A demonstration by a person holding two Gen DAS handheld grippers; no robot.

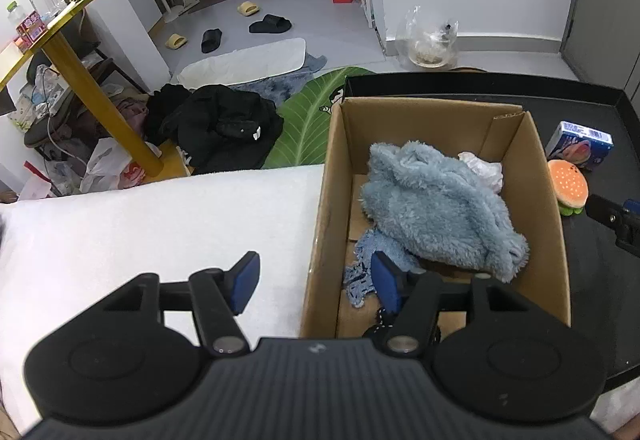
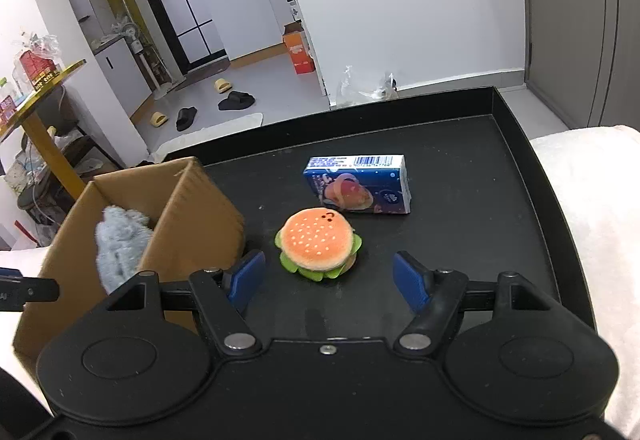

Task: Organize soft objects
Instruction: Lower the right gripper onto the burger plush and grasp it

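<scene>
The plush burger [image 2: 319,245] is seen bun-up just ahead of the right gripper [image 2: 329,278], whose jaws are spread empty; bare tray [image 2: 460,176] surrounds it. The left gripper [image 1: 316,282] is held open, empty, astride the box [image 1: 324,200] wall.

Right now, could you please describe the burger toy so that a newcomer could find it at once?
Find the black tray beside the brown cardboard box. The round plush burger lies on it, nearer than the blue tissue pack. Only it has an orange bun and green lettuce frill.
</scene>
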